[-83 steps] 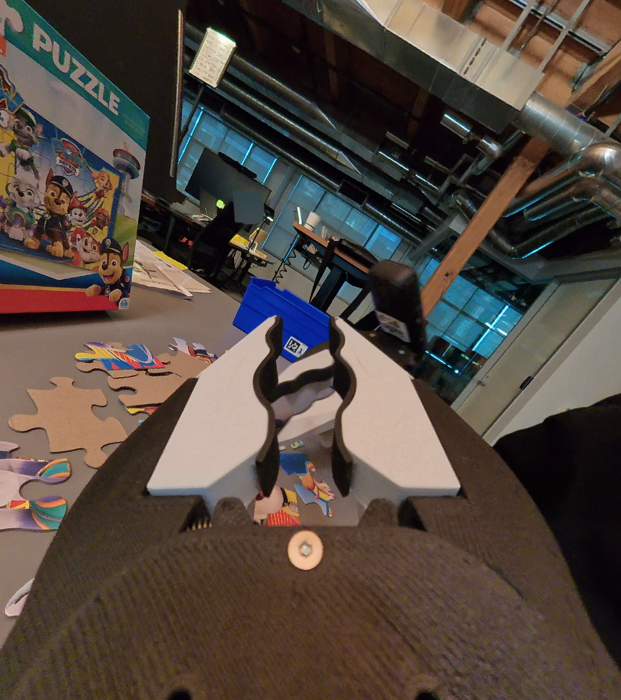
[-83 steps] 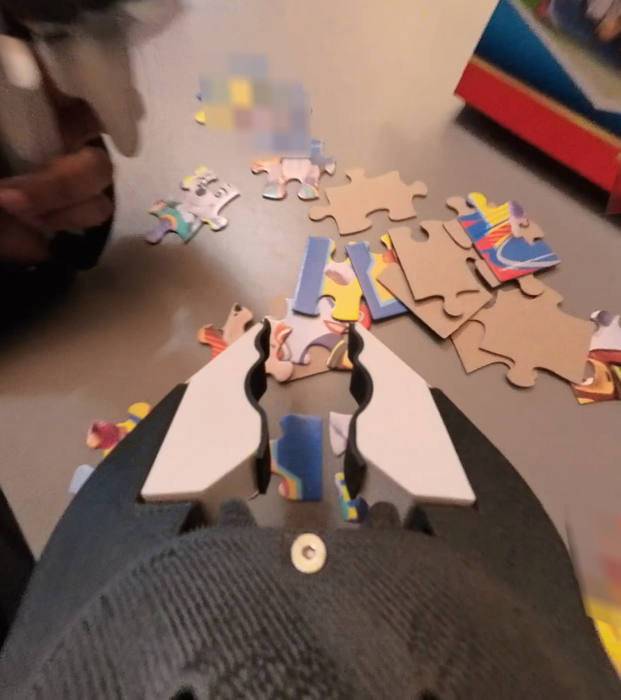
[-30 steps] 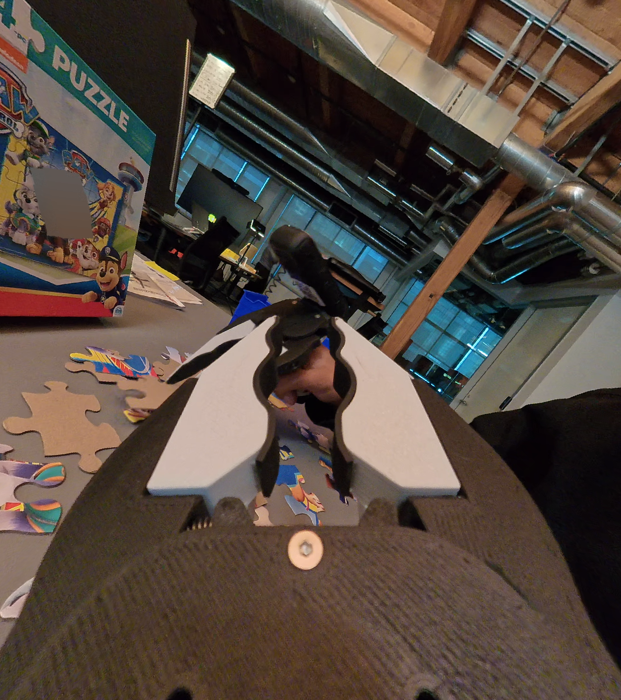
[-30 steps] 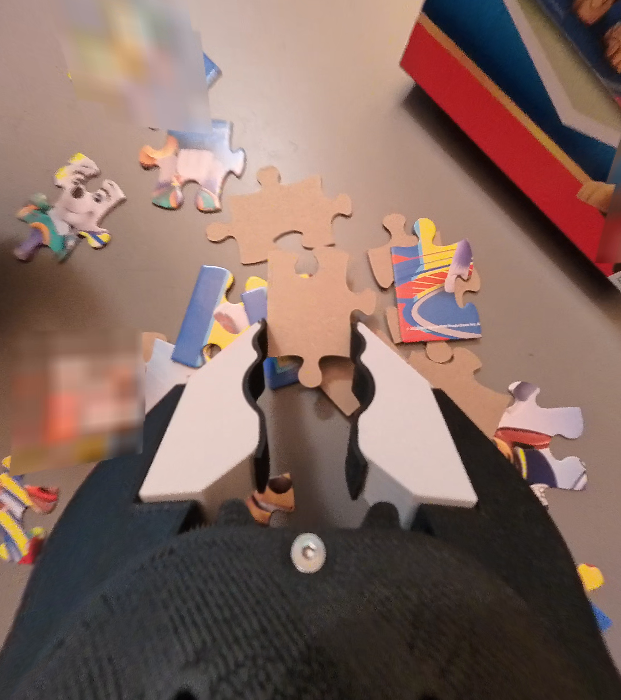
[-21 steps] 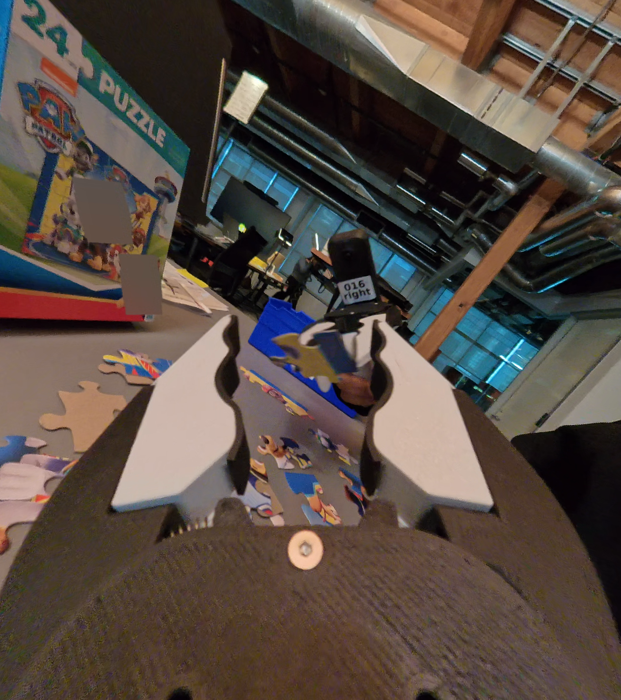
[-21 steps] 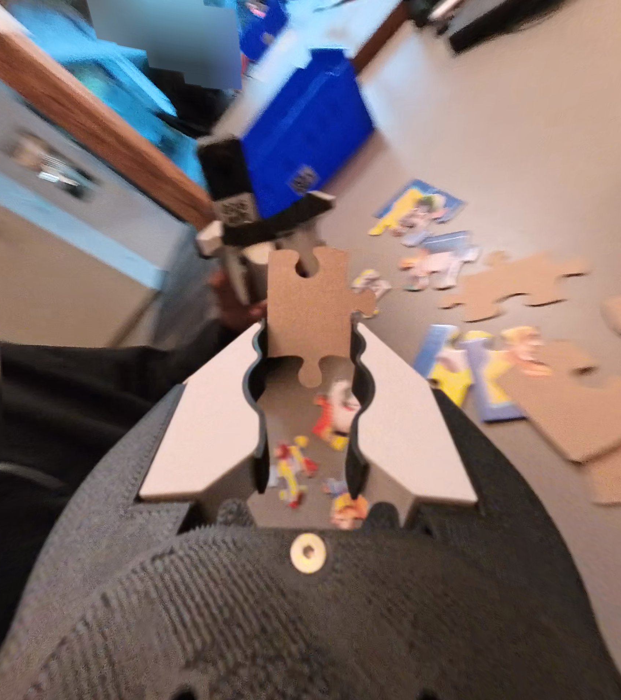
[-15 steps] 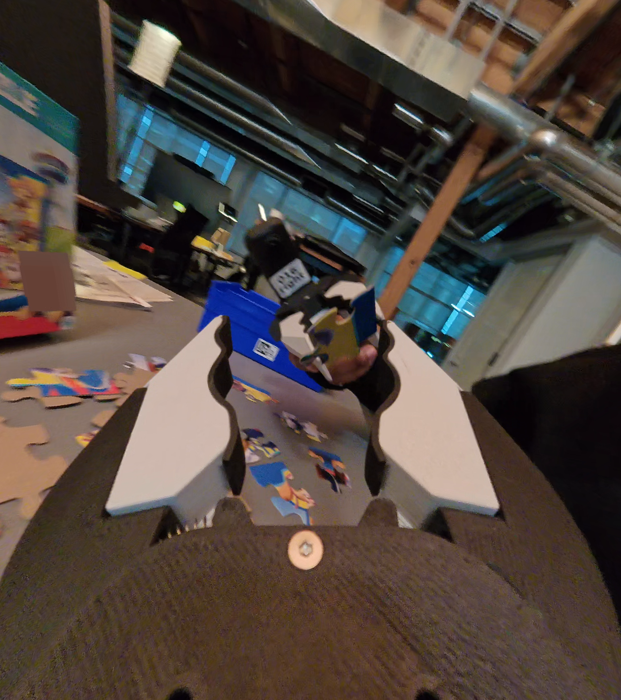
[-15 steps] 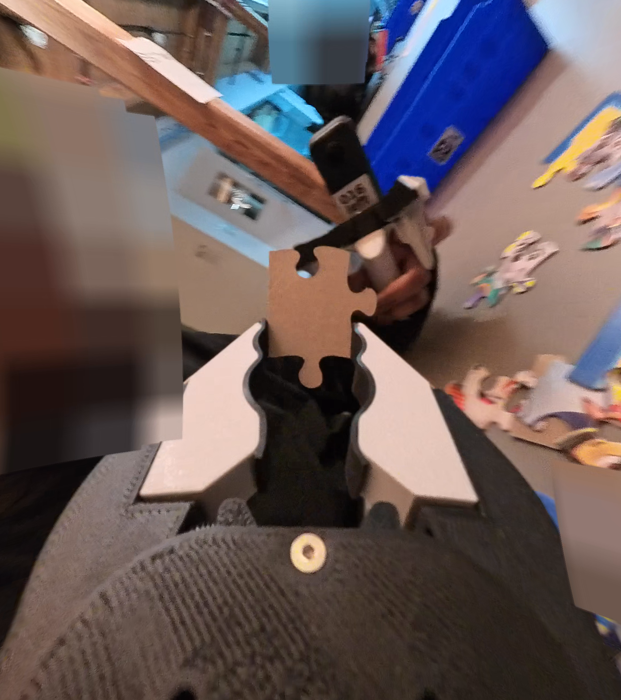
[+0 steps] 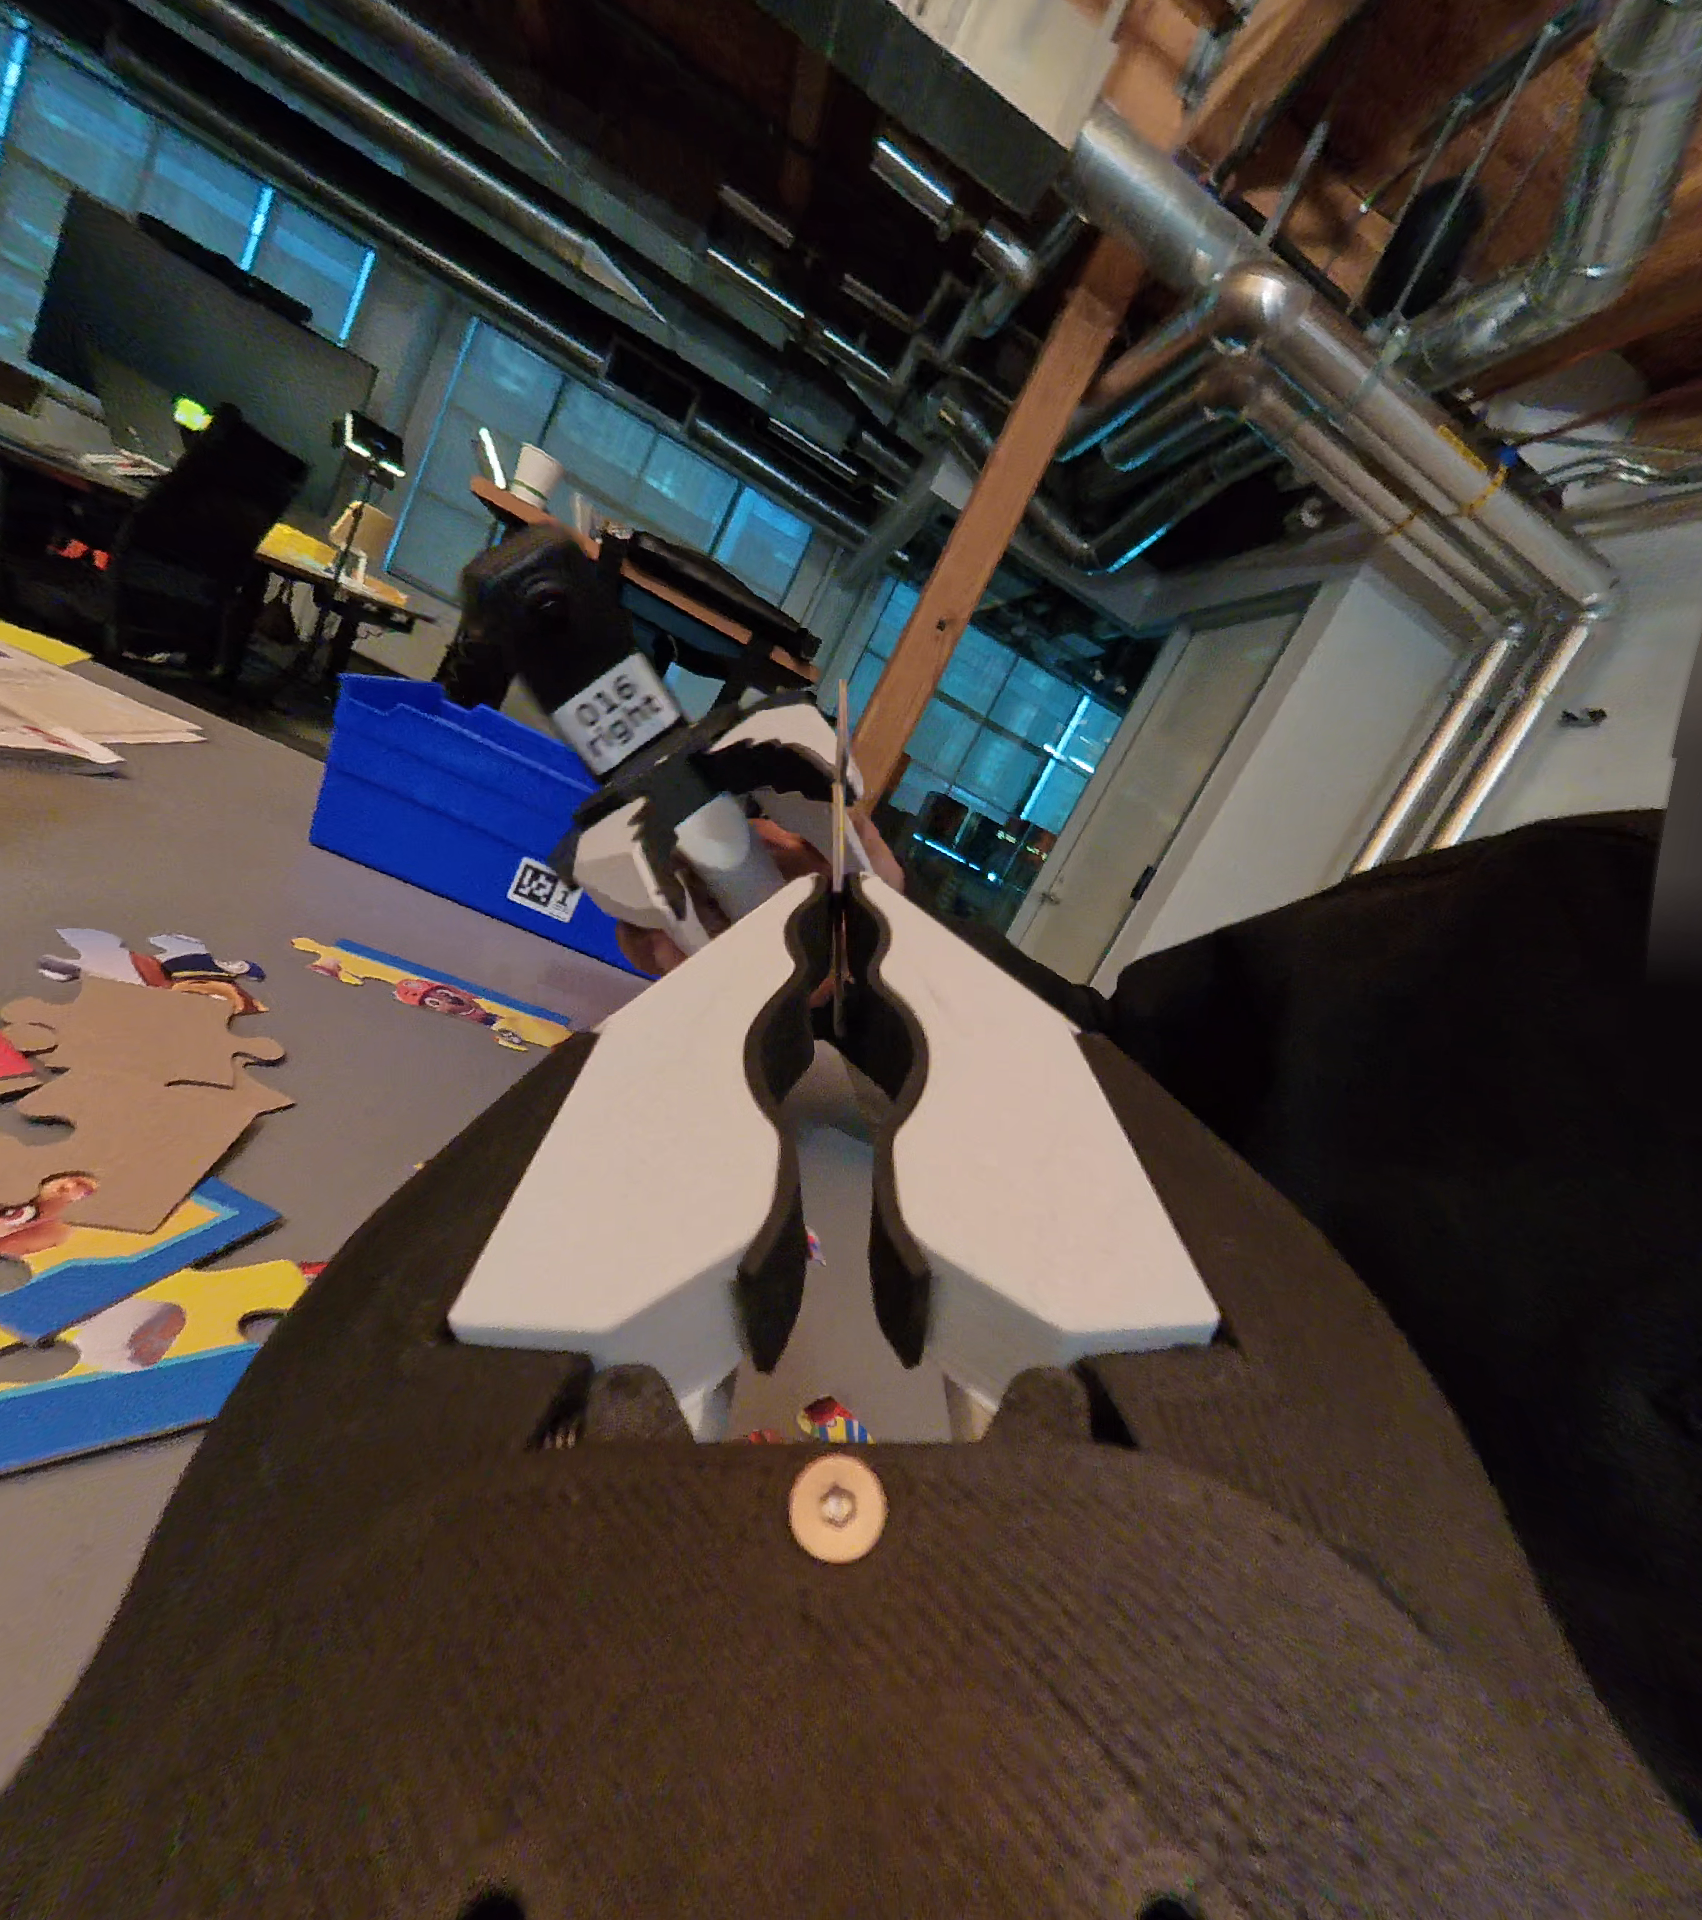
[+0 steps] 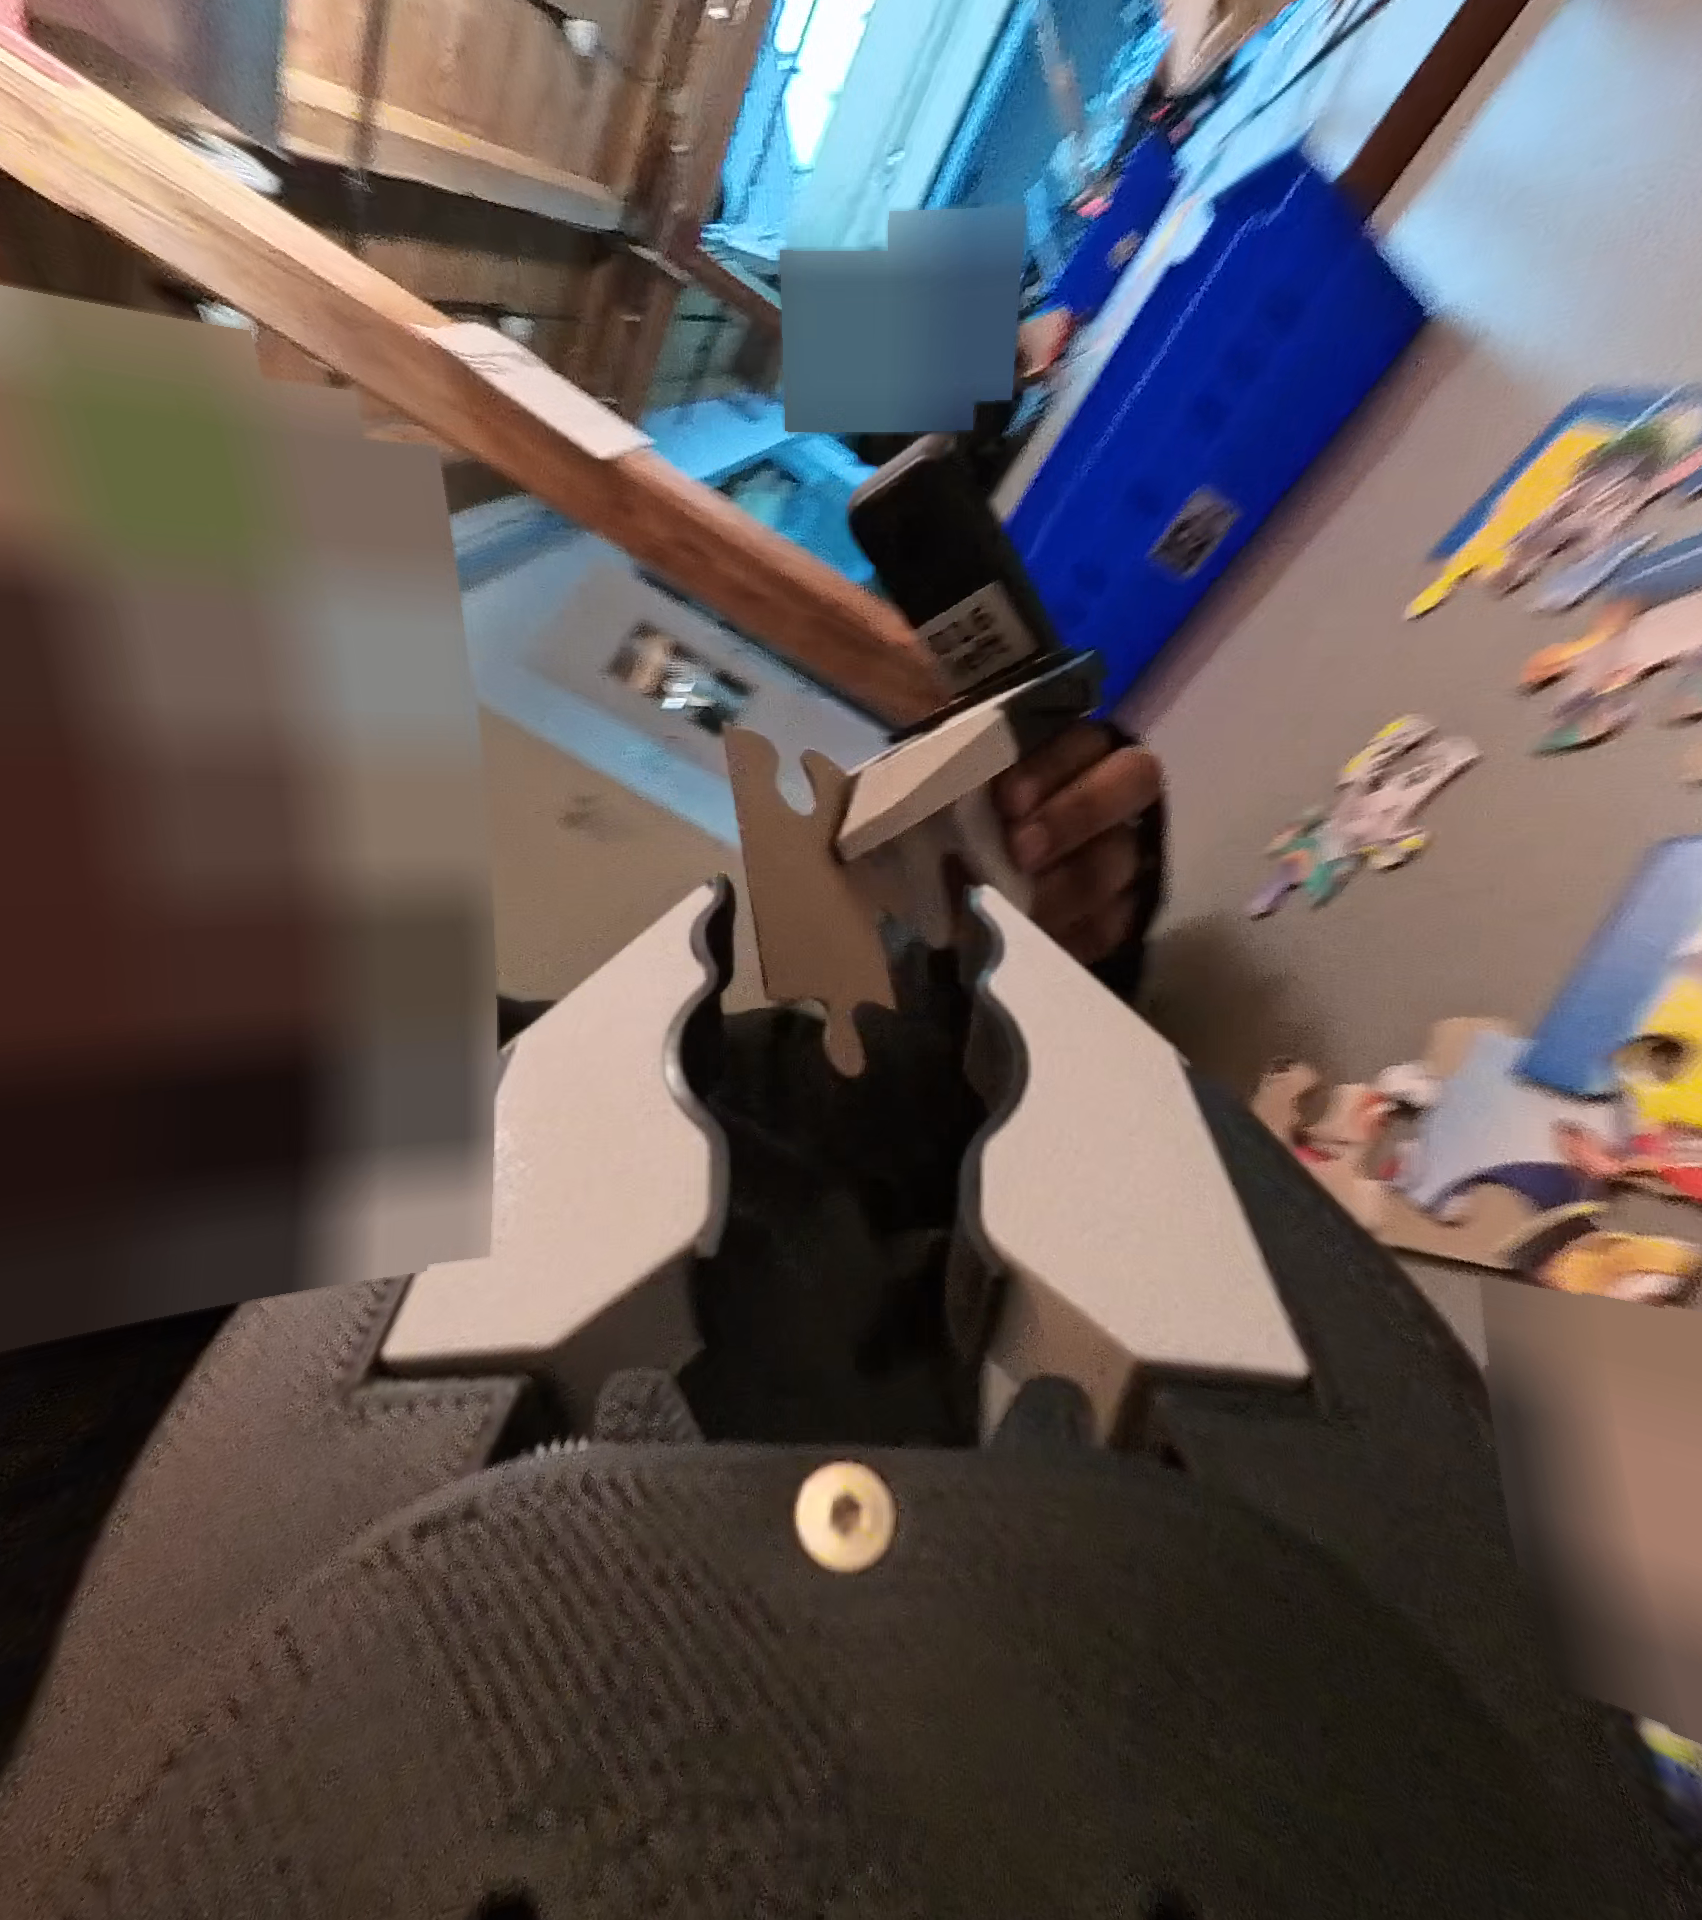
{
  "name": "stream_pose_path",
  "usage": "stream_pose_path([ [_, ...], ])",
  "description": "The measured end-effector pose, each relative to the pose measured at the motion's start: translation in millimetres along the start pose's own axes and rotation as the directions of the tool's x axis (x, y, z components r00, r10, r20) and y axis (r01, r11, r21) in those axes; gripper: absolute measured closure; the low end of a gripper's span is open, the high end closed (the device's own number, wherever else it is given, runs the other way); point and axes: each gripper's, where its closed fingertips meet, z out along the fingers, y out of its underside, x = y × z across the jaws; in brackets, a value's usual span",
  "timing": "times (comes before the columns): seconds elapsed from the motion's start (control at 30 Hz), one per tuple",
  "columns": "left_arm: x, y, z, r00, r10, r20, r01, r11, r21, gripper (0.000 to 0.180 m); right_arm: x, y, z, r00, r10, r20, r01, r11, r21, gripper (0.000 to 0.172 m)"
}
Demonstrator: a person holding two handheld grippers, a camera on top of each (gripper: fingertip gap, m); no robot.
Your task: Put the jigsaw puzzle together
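Edgewise, a thin cardboard puzzle piece (image 9: 839, 831) sits pinched in the left claw (image 9: 834, 894); the right claw (image 10: 842, 914) gapes beside it.

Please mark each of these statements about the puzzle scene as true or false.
1. The left gripper is clamped on a puzzle piece. True.
2. The right gripper is shut tight on that piece. False: its fingers stand apart, with a clear gap on one side of the piece.
3. The held piece shows its plain brown back to the right wrist view. True.
4. A blue bin stands on the grey table. True.
5. Every piece on the table lies picture side up. False: at least one brown-backed piece lies face down.
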Motion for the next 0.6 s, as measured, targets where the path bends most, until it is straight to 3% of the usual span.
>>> stream_pose_path([
  [0.03,-2,-1,-1,1.0,-0.012,0.008,0.012,1.0,0.005,0.18,3,-1,-2,0.996,-0.063,-0.058,0.063,0.998,-0.003,0.129],
  [0.13,-6,1,-2,0.999,-0.036,0.018,0.036,0.999,0.0,0.18,5,0,-2,0.955,-0.232,-0.183,0.229,0.973,-0.039,0.131],
  [0.23,-10,7,1,0.998,-0.045,0.038,0.046,0.998,-0.031,0.18,0,14,3,0.928,-0.319,-0.193,0.297,0.945,-0.137,0.14],
  [0.3,-10,11,3,0.998,-0.043,0.044,0.045,0.998,-0.052,0.18,2,22,3,0.91,-0.36,-0.207,0.322,0.926,-0.196,0.163],
  [0.33,-12,12,4,0.998,-0.042,0.053,0.045,0.997,-0.055,0.179,3,20,0,0.894,-0.381,-0.235,0.34,0.919,-0.198,0.172],
  [0.47,-25,11,1,0.989,-0.02,0.146,0.028,0.998,-0.049,0.159,-1,-6,-38,0.878,-0.337,-0.339,0.334,0.94,-0.07,0.172],
  [0.53,-29,9,-1,0.985,-0.013,0.172,0.019,0.999,-0.038,0.152,19,-15,-76,0.801,-0.297,-0.52,0.319,0.946,-0.047,0.172],
  [0.6,-29,7,-2,0.985,-0.023,0.169,0.028,0.999,-0.027,0.151,55,-5,-122,0.644,-0.233,-0.729,0.24,0.966,-0.097,0.172],
])
